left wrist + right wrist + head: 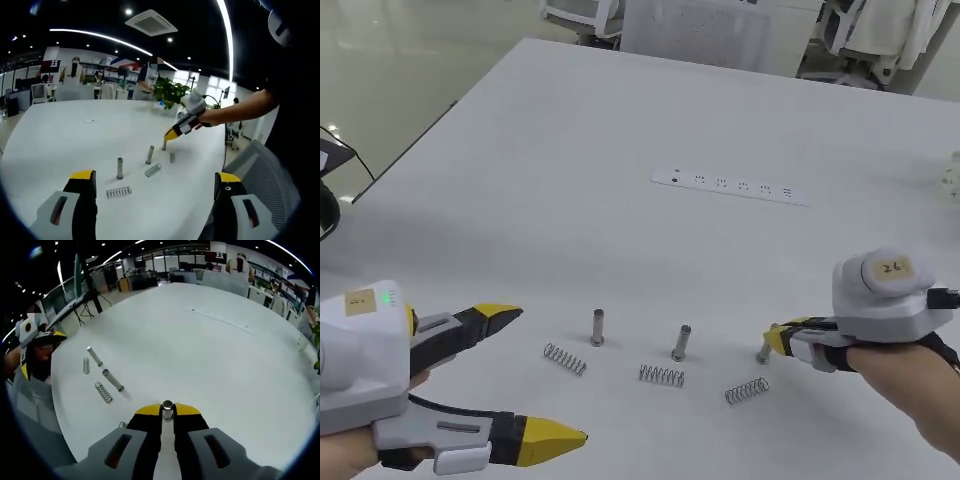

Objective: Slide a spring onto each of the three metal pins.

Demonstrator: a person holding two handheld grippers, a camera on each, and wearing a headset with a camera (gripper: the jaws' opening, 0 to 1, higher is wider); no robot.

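Three short metal pins stand in a row on the white table: left pin (597, 327), middle pin (681, 342), right pin (763, 352). Three springs lie in front of them (565, 359) (661, 375) (747, 391). My right gripper (776, 338) is shut on the right pin (167, 404), whose top shows between the yellow tips (167, 410). My left gripper (532, 375) hovers open at the lower left, nothing between its jaws (155, 176). From the left gripper view the pins (120, 168) (149, 154) and springs (118, 191) (153, 170) lie ahead.
A white power strip (730, 186) lies further back on the table. Office chairs (860, 35) stand beyond the far edge. The table's left edge (415, 140) runs diagonally. Wide bare tabletop lies between the pins and the power strip.
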